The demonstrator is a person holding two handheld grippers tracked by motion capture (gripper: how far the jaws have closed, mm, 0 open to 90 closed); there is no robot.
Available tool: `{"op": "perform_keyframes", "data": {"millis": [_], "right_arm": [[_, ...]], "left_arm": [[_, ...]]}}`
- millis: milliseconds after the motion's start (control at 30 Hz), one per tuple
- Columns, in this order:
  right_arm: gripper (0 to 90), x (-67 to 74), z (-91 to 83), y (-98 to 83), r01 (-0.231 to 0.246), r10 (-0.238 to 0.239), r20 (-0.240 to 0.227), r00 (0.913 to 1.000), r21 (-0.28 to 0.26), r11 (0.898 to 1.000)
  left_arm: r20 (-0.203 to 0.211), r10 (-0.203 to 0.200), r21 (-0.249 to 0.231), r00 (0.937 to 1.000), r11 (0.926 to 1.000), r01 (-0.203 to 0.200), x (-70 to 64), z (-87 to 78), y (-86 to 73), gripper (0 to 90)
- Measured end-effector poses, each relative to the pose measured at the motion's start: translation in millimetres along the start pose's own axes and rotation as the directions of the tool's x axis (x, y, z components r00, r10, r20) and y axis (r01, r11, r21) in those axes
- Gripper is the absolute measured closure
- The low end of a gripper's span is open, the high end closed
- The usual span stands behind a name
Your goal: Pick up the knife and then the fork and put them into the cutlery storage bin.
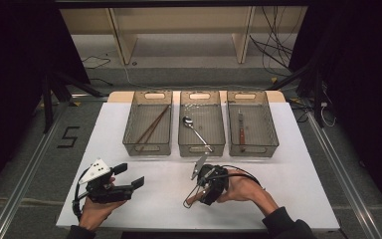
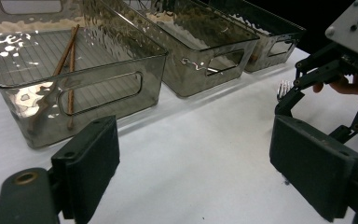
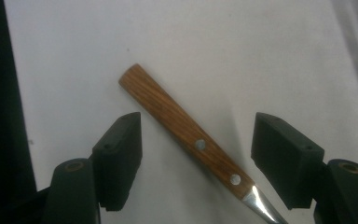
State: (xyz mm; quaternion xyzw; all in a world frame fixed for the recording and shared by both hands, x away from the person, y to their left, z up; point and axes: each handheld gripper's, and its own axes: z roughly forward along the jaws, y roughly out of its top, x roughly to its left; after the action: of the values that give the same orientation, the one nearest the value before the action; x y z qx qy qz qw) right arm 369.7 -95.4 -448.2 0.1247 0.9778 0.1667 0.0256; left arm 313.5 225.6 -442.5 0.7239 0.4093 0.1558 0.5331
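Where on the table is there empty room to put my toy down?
The white table is bare right of the right gripper and along its left edge beside the chopstick bin. It is crowded between the left gripper and the fork.

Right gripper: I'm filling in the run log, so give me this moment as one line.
right gripper: open, over wooden-handled fork on table | left gripper: open, idle | bins hold chopsticks, spoon, knife
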Motion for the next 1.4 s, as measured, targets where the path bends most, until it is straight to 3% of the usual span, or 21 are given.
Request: {"op": "perform_keyframes", "data": {"millis": [200,367,667,867,1133,1400], "right_arm": [[34.0,-1.3,6.5,2.9,0.066,-0.066,0.014,0.9977,0.050,0.997],[35.9,-4.0,11.7,2.7,0.054,-0.056,0.022,0.9982,0.071,0.996],[44.9,-7.1,13.7,2.3,0.044,-0.042,-0.023,0.9988,0.091,0.995],[49.7,-6.7,13.2,2.2,0.048,-0.046,-0.020,0.9988,0.095,0.994],[63.3,-3.9,12.0,4.4,0.066,-0.064,-0.021,0.9977,0.116,0.991],[76.0,-1.7,11.1,4.1,0.114,-0.110,-0.038,0.9932,0.115,0.987]], "left_arm": [[0.001,0.003,0.002,1.0000,1.0000,-0.003,0.0,0.1,0.1,15.7],[0.001,0.003,0.002,1.0000,1.0000,-0.003,0.0,0.1,0.1,15.6],[0.000,0.001,0.002,1.0000,1.0000,-0.001,-0.2,0.0,0.1,15.6],[0.000,0.001,0.002,1.0000,1.0000,-0.001,-0.2,-0.1,0.1,15.6],[0.000,0.003,0.003,1.0000,1.0000,-0.003,-0.2,-0.1,0.1,15.7],[0.001,0.007,0.008,1.0000,0.9999,-0.007,-0.1,0.0,0.1,15.7]]}}
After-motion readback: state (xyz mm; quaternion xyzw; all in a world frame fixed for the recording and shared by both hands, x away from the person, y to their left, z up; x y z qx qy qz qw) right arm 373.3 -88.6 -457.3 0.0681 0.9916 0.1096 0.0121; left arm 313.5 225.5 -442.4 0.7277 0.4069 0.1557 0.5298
